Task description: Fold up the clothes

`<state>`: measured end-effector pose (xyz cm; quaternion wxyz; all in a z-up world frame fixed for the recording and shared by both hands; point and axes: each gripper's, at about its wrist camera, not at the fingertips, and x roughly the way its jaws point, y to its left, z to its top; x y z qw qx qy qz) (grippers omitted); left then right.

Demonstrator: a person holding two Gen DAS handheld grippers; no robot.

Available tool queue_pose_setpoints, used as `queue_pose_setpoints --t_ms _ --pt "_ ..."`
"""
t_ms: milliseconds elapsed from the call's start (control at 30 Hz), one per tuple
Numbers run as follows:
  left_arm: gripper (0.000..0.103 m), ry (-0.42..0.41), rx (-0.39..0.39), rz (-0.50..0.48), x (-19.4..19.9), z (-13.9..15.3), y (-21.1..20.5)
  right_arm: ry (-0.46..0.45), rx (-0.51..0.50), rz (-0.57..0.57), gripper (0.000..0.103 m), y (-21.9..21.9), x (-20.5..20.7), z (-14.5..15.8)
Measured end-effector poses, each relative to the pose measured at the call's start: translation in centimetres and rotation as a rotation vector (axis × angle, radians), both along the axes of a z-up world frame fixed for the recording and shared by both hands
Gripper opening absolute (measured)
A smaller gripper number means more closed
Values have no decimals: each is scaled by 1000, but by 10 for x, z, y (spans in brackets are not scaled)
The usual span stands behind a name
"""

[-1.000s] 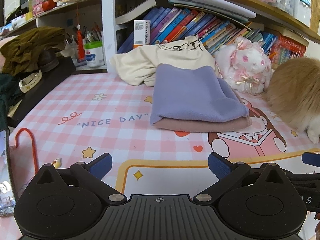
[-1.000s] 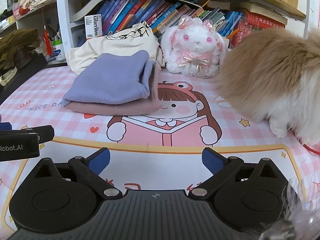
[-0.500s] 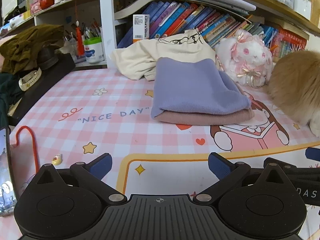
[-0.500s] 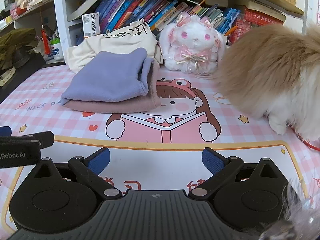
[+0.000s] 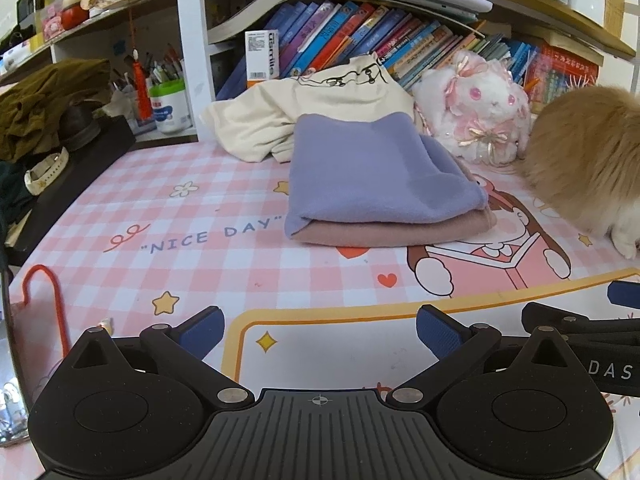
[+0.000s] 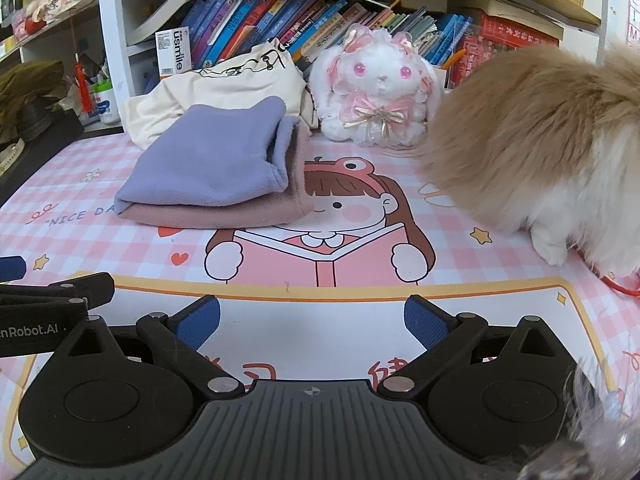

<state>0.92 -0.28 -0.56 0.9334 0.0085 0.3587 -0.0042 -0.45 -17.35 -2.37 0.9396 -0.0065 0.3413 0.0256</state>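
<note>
Clothes sit folded ahead of us in the left wrist view — a lavender garment [image 5: 372, 176] stacked squarely on a pink one [image 5: 400, 234], both resting on the pink checked surface [image 5: 200, 216] just right of the "NICE DAY" lettering. Behind the stack, touching its far edge, lies a loosely heaped cream garment [image 5: 320, 112] against the bookshelf [image 5: 360, 36]. Our left claw [image 5: 318, 330] hangs near the front of the surface, released, with nothing between its blue pads [image 5: 202, 330]. A plush rabbit [image 5: 476, 116] sits right of the stack, and a fluffy tan animal [image 5: 580, 160] stands at the far right. In the right wrist view, the same lavender garment [image 6: 212, 168] tops the pink one [image 6: 224, 216], left of centre and well apart from our right claw [image 6: 312, 322], which is likewise spread wide and grasping nothing. The rabbit [image 6: 380, 88] sits behind the stack's right corner — the tan animal [image 6: 540, 144] fills the right side, its white paw on the surface [image 6: 460, 264]. The left claw's arm [image 6: 48, 304] shows at the left edge.
</note>
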Motion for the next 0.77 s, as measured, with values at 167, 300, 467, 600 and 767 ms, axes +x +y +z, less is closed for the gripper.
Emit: queue_pose_setpoints --t_ms 167,300,467,600,767 --pt "103 1 -5 -1 1 0 1 3 0 -2 99 1 0 0" --pt "103 -14 -11 -6 -1 1 2 9 1 -4 99 1 1 -1" --pt "103 -33 -15 -13 -3 3 2 14 1 -2 99 1 2 -1" --pt "103 -38 -16 -14 -3 4 1 14 2 0 99 2 3 -1" --pt "103 -50 -14 -14 -3 6 1 11 9 -4 99 0 3 -1"
